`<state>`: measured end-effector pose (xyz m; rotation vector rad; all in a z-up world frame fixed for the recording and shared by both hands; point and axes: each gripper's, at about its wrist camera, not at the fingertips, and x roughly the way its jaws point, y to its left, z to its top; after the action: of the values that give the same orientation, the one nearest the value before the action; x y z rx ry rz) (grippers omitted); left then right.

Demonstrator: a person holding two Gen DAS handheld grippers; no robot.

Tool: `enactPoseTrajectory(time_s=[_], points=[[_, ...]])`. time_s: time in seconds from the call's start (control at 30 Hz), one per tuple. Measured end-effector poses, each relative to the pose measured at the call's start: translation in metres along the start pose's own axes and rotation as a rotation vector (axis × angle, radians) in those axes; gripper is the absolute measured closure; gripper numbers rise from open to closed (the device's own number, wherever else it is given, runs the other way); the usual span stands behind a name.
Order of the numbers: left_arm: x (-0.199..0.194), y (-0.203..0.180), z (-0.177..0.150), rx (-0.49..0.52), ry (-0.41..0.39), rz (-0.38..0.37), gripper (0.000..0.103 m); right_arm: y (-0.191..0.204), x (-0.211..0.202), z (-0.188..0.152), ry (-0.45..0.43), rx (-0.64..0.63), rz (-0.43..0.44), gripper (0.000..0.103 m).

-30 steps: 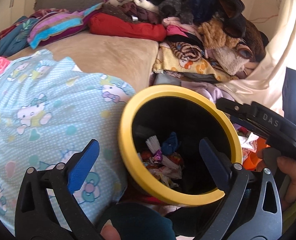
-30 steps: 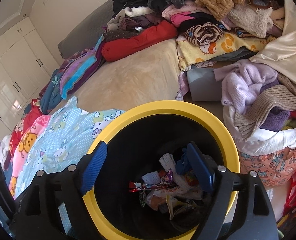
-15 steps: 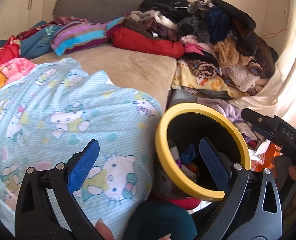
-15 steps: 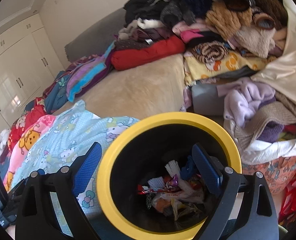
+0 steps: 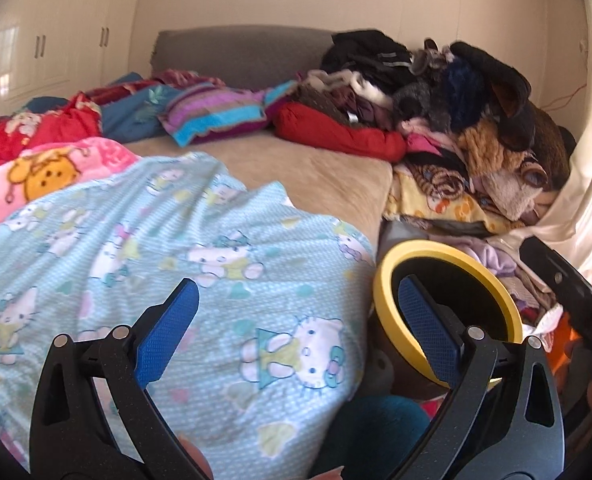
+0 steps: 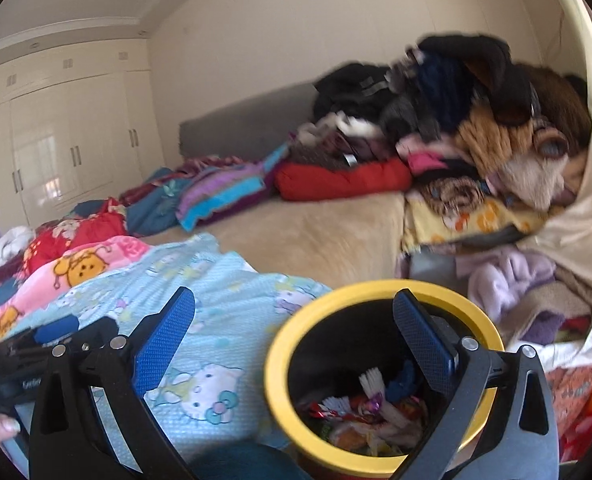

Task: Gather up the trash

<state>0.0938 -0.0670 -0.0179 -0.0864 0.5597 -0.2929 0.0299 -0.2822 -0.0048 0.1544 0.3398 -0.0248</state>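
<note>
Matt plastic bin [image 6: 280, 392] w/ yellow rim, shiny foil wrappers [image 6: 359, 412]; soft cloth blanket [image 5: 224, 280].

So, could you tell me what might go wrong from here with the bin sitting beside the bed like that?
1. The bin stands tight against the hanging blue blanket; a tug on the fabric could tip it and spill the wrappers.
2. The right gripper, jaws opening and empty, has one finger over the bin's mouth; a sideways swing could catch the rim.
3. The clothes pile leans above the bin; items might slide in.
</note>
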Motion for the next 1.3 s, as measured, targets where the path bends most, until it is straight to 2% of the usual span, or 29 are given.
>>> enactPoseTrajectory(time_s=[0.13,0.33,0.47,0.6,0.87,1.3], points=[[-0.019,0.009,-0.006,0.014,-0.058,0.038,0.011,0.016,-0.013,-0.013,-0.022,0.007,-0.025,0.006],[-0.035,0.023,-0.019,0.025,-0.085,0.088,0.011,0.024,-0.022,-0.026,-0.029,0.021,-0.065,0.006],[-0.046,0.032,-0.027,0.026,-0.110,0.115,0.011,0.027,-0.028,-0.026,-0.057,0.017,-0.039,0.006],[-0.054,0.040,-0.033,0.034,-0.115,0.145,0.011,0.036,-0.026,-0.031,-0.042,-0.014,-0.007,0.006],[-0.059,0.045,-0.033,0.025,-0.123,0.156,0.011,0.053,-0.025,-0.037,-0.019,-0.056,0.041,0.006],[-0.063,0.043,-0.033,0.026,-0.136,0.154,0.011,0.049,-0.024,-0.038,-0.020,-0.044,0.031,0.006]])
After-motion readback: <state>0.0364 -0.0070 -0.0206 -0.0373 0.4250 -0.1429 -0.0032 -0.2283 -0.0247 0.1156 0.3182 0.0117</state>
